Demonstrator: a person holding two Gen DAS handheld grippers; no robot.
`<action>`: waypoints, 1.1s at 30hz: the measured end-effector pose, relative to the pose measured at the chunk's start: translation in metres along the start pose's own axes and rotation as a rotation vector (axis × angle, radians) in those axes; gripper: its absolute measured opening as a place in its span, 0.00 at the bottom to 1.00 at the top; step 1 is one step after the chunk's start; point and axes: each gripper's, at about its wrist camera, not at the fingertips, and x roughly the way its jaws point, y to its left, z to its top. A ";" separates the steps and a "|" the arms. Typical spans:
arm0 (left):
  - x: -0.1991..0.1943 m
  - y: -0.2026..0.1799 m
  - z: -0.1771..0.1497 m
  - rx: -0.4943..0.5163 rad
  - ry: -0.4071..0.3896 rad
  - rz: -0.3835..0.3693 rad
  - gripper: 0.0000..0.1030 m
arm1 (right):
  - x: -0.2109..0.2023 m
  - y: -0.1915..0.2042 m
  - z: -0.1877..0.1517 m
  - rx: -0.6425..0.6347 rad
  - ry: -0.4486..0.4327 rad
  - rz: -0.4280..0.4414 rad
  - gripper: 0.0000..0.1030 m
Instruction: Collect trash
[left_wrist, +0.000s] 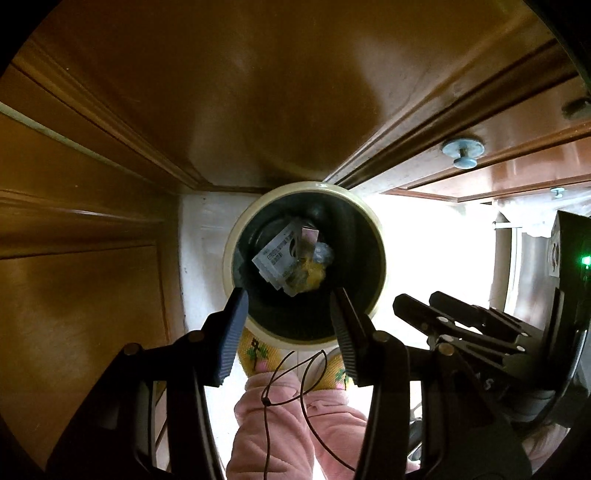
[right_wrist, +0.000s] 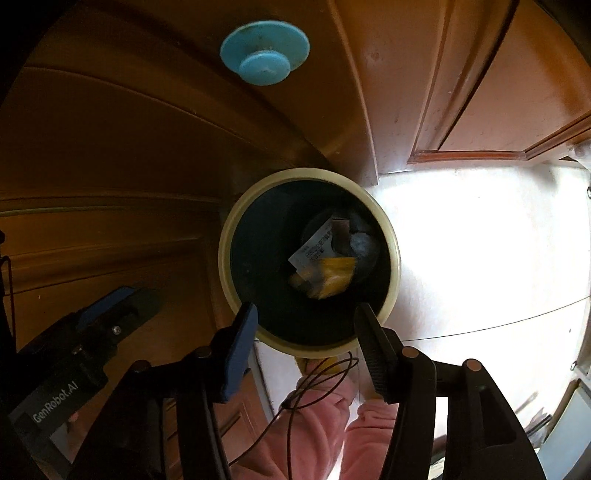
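A round bin with a cream rim (left_wrist: 382, 258) and dark inside stands on the white floor below both grippers; it also shows in the right wrist view (right_wrist: 395, 251). At its bottom lie a printed white paper (left_wrist: 275, 254), a yellow wrapper (left_wrist: 314, 275) and clear plastic. In the right wrist view the paper (right_wrist: 314, 247) and the yellow wrapper (right_wrist: 334, 275) show too. My left gripper (left_wrist: 290, 314) is open and empty above the bin's near rim. My right gripper (right_wrist: 306, 328) is open and empty above the same rim. It also shows in the left wrist view (left_wrist: 424, 306).
Brown wooden cabinet doors (left_wrist: 240, 92) with blue knobs (right_wrist: 264, 51) stand right behind the bin. The person's pink trousers (left_wrist: 280, 417) and yellow slippers (left_wrist: 255, 350) are just below the bin. A thin dark cord (left_wrist: 295, 373) hangs there. The white floor (right_wrist: 480, 240) spreads to the right.
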 end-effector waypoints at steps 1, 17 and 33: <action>-0.002 0.000 -0.001 -0.002 0.001 -0.001 0.42 | -0.002 0.001 0.000 0.002 0.000 -0.002 0.54; -0.137 -0.034 -0.047 0.003 -0.049 -0.019 0.42 | -0.128 0.027 -0.046 -0.028 -0.059 0.020 0.54; -0.359 -0.070 -0.082 0.099 -0.300 -0.001 0.42 | -0.350 0.073 -0.104 -0.145 -0.276 0.056 0.60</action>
